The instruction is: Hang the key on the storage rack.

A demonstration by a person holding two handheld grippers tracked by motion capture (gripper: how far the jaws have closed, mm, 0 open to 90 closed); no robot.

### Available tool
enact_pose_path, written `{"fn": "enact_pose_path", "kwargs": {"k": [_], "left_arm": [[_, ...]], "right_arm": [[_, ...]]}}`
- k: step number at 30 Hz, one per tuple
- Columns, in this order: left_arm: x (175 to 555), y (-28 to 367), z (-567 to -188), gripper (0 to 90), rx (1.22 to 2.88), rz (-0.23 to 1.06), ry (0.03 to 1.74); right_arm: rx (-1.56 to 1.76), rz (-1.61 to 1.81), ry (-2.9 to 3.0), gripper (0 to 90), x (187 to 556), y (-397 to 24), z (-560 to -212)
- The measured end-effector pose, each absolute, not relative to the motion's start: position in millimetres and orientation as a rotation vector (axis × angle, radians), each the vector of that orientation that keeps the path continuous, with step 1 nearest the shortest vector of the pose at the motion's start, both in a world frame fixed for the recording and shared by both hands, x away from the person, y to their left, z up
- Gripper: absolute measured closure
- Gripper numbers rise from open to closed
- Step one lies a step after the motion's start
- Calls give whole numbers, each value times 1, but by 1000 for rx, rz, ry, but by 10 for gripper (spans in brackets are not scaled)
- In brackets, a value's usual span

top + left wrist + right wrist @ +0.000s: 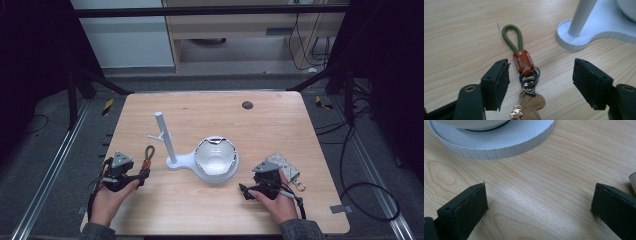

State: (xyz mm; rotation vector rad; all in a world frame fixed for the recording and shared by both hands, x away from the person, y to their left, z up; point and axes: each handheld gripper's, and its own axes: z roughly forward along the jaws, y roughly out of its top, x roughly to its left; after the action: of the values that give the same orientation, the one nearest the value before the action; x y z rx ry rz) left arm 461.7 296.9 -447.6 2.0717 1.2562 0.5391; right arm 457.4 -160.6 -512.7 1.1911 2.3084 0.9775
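A keychain [524, 62] lies flat on the wooden table [280, 130], with a green cord loop, a brown leather tab, dark rings and a brown charm. My left gripper [540, 75] is open, one jaw on each side of the rings and neither pad touching them. In the high view the keychain [148, 157] sits just ahead of the left gripper [135, 175] at the table's front left. At the front right my right gripper [260, 182] is open over bare wood; its own view shows the right gripper [539, 200] holding nothing.
A white stand [172, 160] with an upright post [165, 135] and a round base holding a shiny bowl [215, 155] sits mid-table. A grey patterned pouch [285, 165] with a metal clip lies beside the right hand. A dark round mark [247, 105] is at the back.
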Motion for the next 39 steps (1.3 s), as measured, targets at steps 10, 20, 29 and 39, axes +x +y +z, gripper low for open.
{"fn": "enact_pose_path", "kwargs": {"k": [10,20,29,39], "left_arm": [[503,299,-453,429,2194,393,1386],[524,291,-453,442,2196,302,1508],[536,287,-456,463,2207,282,1564],[541,284,-462,528,2214,283,1590]], "right_arm": [[1192,979,2311,4,456,-161,-513],[1183,981,2314,4,456,-162,-513],[1179,983,2317,4,455,-162,-513],[1173,981,2321,4,455,-162,-513]]}}
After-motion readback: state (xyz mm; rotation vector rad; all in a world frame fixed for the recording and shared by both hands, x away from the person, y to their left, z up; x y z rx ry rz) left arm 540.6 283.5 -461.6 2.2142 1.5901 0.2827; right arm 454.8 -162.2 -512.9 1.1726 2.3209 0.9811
